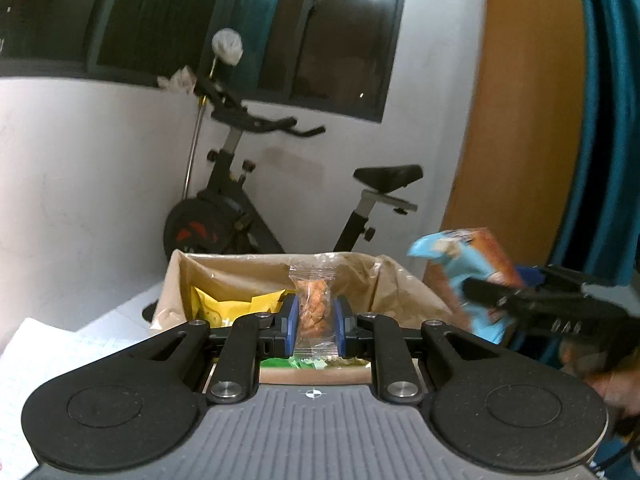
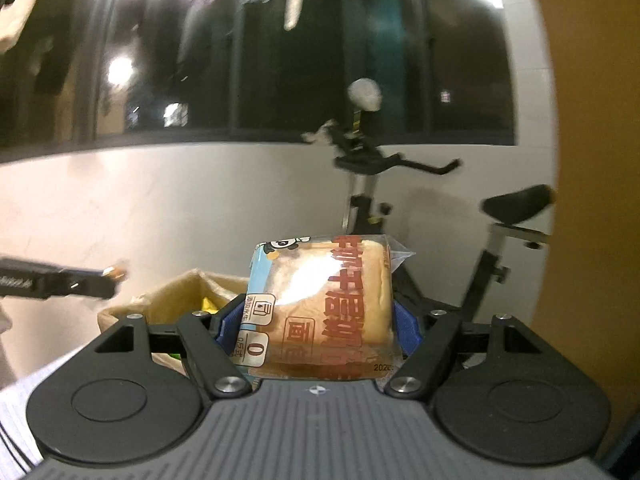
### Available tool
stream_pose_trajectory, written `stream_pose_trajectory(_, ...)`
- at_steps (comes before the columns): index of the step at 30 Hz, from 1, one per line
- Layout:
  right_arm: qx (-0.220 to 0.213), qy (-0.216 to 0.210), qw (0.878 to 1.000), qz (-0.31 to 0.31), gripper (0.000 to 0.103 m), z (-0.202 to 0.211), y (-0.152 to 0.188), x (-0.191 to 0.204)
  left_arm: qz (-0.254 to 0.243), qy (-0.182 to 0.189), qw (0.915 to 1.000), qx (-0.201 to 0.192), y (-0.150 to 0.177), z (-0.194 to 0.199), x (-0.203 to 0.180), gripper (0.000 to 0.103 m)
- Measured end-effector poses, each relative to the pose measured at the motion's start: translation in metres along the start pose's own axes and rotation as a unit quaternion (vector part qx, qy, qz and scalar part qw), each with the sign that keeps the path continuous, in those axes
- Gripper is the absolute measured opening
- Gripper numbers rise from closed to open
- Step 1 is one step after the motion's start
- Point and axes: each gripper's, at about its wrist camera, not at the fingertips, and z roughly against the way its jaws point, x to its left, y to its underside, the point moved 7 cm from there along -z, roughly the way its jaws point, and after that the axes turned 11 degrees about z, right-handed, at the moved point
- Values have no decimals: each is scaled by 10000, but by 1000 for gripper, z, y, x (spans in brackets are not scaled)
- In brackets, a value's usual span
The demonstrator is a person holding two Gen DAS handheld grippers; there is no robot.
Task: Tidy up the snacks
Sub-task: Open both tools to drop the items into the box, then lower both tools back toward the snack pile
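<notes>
Snack packet (image 1: 314, 307) above paper-bag rim (image 1: 256, 258)

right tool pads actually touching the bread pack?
Touching. The right wrist view shows the right tool with both blue pads pressed against the sides of the bread pack, no gap on either side.

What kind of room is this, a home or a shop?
Most likely a room in a home. An exercise bike stands against a white wall below a dark window, and a lined box of snacks sits in front.
</notes>
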Motion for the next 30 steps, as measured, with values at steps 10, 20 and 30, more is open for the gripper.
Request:
stream_pose_trajectory(10,827,-44,9962,-271,76,-82,37,26,-64,-597,9976,338,-2,-58,32,23)
stream_pose_trajectory(20,489,-120,9972,-556,87,-48,45,10,-41,-757,9969,188,4,-27,56,69)
stream_pose_trajectory(30,304,109,9970,-700,87,20,73,-25,-43,-1016,9948,53,23,40,88,68)
